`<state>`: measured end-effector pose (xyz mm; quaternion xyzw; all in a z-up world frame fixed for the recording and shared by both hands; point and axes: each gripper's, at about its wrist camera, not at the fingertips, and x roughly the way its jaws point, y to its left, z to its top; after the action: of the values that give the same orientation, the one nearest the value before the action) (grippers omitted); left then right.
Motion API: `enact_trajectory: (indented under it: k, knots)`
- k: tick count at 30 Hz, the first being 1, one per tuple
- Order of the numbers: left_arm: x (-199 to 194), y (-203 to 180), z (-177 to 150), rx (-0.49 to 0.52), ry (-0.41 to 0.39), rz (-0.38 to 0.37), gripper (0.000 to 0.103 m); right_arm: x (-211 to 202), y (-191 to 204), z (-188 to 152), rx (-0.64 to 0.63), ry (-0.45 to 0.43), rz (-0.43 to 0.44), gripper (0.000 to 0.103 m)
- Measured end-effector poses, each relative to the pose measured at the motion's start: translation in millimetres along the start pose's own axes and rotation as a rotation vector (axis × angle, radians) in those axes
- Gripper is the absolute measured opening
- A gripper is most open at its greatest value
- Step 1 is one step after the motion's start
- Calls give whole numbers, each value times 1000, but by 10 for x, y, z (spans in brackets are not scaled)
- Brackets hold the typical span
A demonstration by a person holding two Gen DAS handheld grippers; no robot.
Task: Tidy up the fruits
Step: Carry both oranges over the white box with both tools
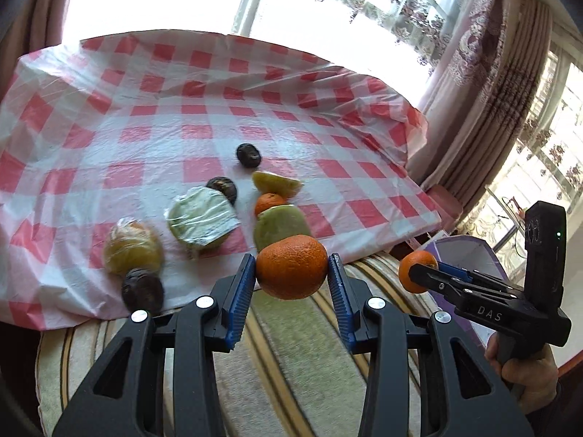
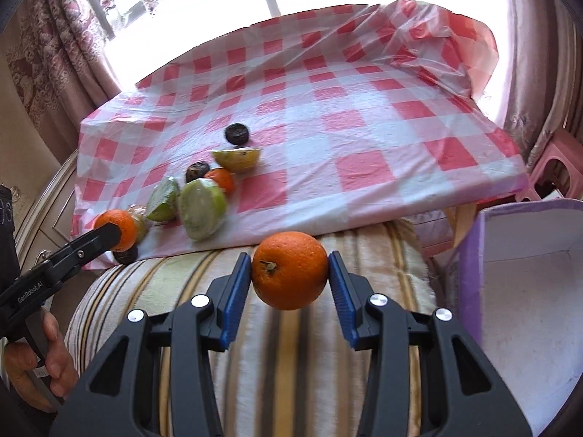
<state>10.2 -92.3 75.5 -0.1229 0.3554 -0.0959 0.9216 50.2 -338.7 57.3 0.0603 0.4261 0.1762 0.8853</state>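
Left wrist view: a round, pebbled orange (image 1: 291, 266) sits lower centre, clamped between the blue pads of the left gripper (image 1: 291, 273). Right wrist view: a second orange (image 2: 289, 270), its stem (image 2: 269, 266) facing the camera at left, is clamped in the right gripper (image 2: 290, 276), over a striped cushion (image 2: 182, 291), left of a purple box (image 2: 470, 255).

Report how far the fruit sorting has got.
Done: nothing visibly; the purple box shows no fruit in its visible part. In hand: the left gripper and right gripper each grip an orange, the left orange and right orange, lifted clear of the checked cloth. Left: a small orange, green fruits and dark fruits on the cloth.
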Motion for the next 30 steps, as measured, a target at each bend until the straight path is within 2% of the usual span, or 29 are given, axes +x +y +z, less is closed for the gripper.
enact_trajectory:
  k: [7, 14, 17, 22, 27, 30]
  knots:
    - [468, -935, 178, 225, 78, -135, 38, -224, -1080, -77, 142, -19, -210, 44]
    - [911, -1875, 133, 439, 144, -243, 38, -302, -1947, -404, 248, 52, -371, 44]
    - [1183, -2294, 47, 557, 204, -278, 39, -295, -2211, -529, 269, 75, -424, 44]
    - [1692, -2862, -225, 755, 335, -281, 39, -237, -2408, -556, 283, 96, -435, 44]
    - [2199, -3024, -441, 823, 456, -225, 39, -69, -2348, -432, 226, 131, -439, 44]
    - [2394, -2957, -497, 807, 521, -187, 39, 73, -2374, -390, 220, 189, -440, 44]
